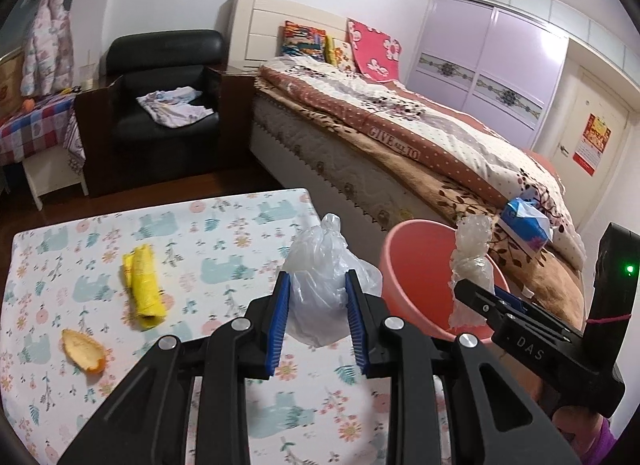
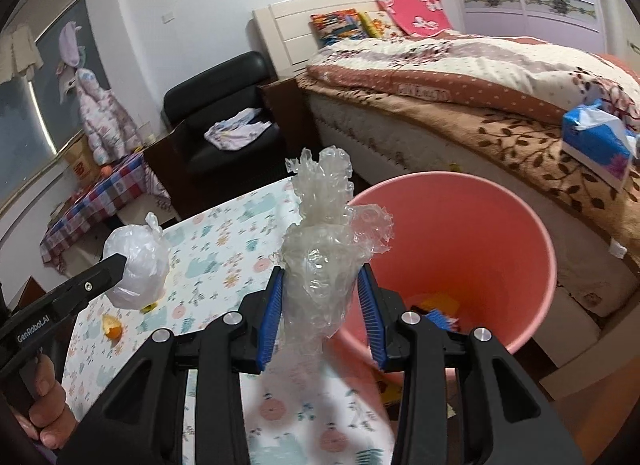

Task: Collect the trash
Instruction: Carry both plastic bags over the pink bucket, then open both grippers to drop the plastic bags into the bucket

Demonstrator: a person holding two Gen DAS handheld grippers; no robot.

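While both hands hang over the patterned table (image 1: pixel 100 233), my left gripper (image 1: pixel 318 297) is clamped on a knotted white plastic bag (image 1: pixel 324 265). My right gripper (image 2: pixel 322 297) is clamped on a crumpled wad of clear plastic wrap (image 2: pixel 320 249), beside the rim of the pink bin (image 2: pixel 480 233). Bin stands between table and bed (image 1: pixel 400 125); some trash lies at its bottom. On the table: yellow wrapper (image 1: pixel 142 289) and orange peel (image 1: pixel 82 351), apart from each other.
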